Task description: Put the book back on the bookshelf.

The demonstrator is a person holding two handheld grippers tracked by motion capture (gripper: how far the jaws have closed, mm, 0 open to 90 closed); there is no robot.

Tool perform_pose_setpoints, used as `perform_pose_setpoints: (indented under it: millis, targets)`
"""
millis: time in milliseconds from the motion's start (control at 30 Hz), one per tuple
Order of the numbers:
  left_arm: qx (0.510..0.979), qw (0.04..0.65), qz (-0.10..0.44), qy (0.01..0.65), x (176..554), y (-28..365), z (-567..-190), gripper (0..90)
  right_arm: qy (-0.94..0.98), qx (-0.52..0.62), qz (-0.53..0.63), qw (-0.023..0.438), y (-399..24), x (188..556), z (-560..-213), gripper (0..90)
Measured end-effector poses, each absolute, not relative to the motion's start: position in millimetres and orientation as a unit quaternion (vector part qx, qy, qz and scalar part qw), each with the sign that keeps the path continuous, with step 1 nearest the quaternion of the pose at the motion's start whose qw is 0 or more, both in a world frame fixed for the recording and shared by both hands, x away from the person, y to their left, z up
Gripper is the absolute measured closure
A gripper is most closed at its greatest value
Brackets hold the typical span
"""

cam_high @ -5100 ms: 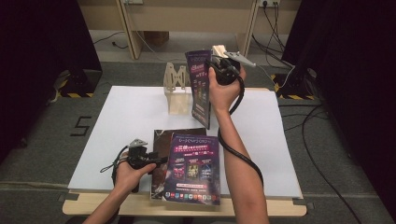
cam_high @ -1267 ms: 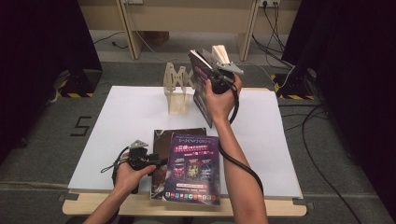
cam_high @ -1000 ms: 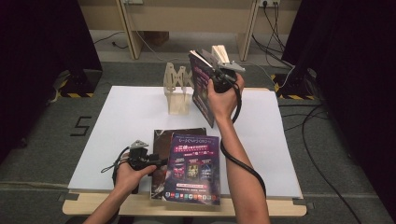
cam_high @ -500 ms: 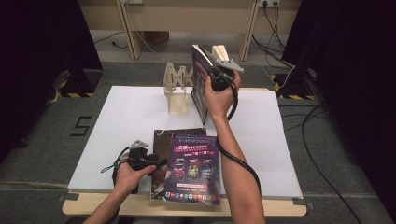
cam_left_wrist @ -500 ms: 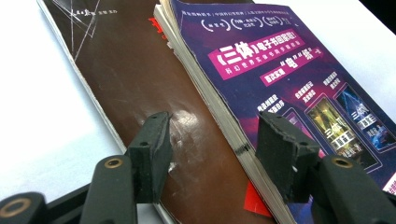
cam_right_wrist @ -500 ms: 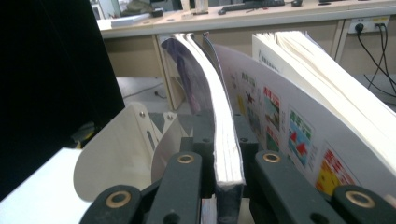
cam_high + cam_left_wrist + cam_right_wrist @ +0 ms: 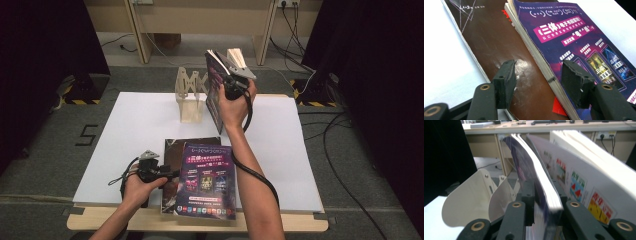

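Observation:
My right gripper (image 7: 221,76) is raised at the far side of the table, by the wooden rack (image 7: 190,95). An upright purple book (image 7: 214,97) stands between its jaws, beside a thick white book (image 7: 235,57). In the right gripper view the jaws (image 7: 544,195) have just been opening; the purple book (image 7: 524,162) is still between them with a thin dark gap at the left pad. My left gripper (image 7: 172,174) rests open near the front edge. Its jaws (image 7: 539,75) straddle the page edge of a flat purple book (image 7: 579,42) lying on a dark brown book (image 7: 491,42).
A white board (image 7: 140,130) covers the table. The rack's pale curved dividers (image 7: 474,197) rise left of the held book. The white book (image 7: 584,170) leans close on its right. Cables and dark curtains lie beyond the table.
The right hand has carried the purple book from a tilt to upright, close against the white book at the rack. The left hand and the two flat books have stayed put.

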State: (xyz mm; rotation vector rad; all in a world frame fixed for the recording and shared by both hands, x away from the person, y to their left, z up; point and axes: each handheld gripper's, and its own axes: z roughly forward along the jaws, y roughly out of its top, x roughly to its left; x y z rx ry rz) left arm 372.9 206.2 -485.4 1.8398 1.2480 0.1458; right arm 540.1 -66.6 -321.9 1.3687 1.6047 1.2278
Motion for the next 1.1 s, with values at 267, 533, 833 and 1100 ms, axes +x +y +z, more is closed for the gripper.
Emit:
perform_pose_setpoints:
  millis: [267,533,833,1100]
  targets:
    - [0.741,0.441,0.06,0.503,372,206,-485,44.4,0.616,0.533,0.474,0.335,-72,526,-323,70.7]
    - [0.741,0.443,0.059,0.502,372,204,-483,43.9,0.622,0.523,0.482,0.327,-77,514,-324,66.7]
    - [0.741,0.443,0.059,0.502,372,204,-483,43.8,0.625,0.52,0.485,0.321,-79,508,-324,64.8]
    - [0.74,0.443,0.059,0.502,371,203,-483,43.7,0.633,0.535,0.485,0.278,-78,518,-323,78.3]
